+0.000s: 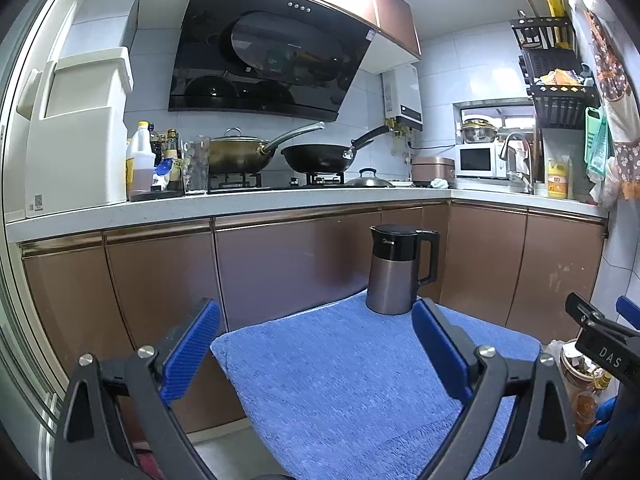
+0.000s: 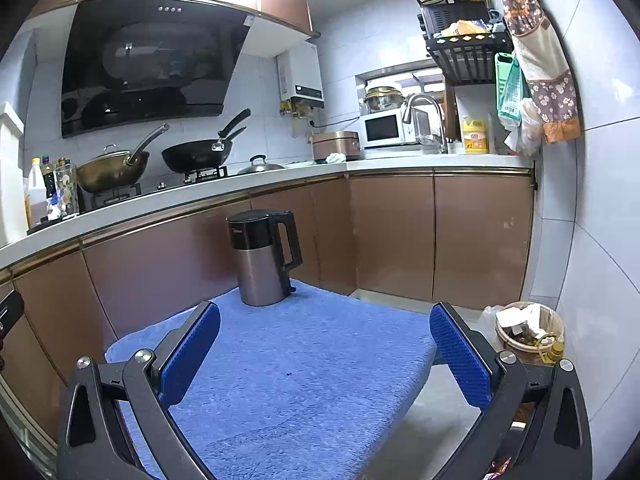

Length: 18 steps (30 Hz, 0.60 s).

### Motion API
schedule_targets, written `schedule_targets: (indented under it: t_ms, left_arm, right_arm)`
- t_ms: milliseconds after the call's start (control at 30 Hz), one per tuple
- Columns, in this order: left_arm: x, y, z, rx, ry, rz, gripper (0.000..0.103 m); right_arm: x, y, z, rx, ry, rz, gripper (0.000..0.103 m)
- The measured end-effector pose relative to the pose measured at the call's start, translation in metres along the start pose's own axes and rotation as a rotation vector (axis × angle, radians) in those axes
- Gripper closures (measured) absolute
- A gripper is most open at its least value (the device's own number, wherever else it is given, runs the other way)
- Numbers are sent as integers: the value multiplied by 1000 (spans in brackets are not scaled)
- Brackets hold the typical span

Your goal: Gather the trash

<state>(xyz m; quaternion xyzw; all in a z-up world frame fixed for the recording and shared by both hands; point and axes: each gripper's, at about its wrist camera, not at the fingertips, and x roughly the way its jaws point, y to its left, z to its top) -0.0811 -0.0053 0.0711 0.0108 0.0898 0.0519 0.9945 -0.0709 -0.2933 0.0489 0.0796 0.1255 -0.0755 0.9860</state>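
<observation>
Two grippers are held above the blue towel (image 2: 304, 380), both with the jaws wide apart and nothing between them: the left gripper (image 1: 316, 348) and the right gripper (image 2: 324, 350). I think they wait so because no piece of trash lies on the towel; only a kettle (image 2: 264, 260) stands at its far edge. The trash bin (image 2: 528, 332), already full with paper and scraps, stands on the floor at the right, near the wall, just outside the right gripper's right finger.
</observation>
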Motion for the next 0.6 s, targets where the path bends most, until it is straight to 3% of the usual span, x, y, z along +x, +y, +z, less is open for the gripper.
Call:
schedule_targets:
  t_ms: [600]
  left_arm:
    - [4, -1, 0, 4, 30, -36, 6]
  right_arm:
    - [-1, -2, 0, 10, -2, -9, 0]
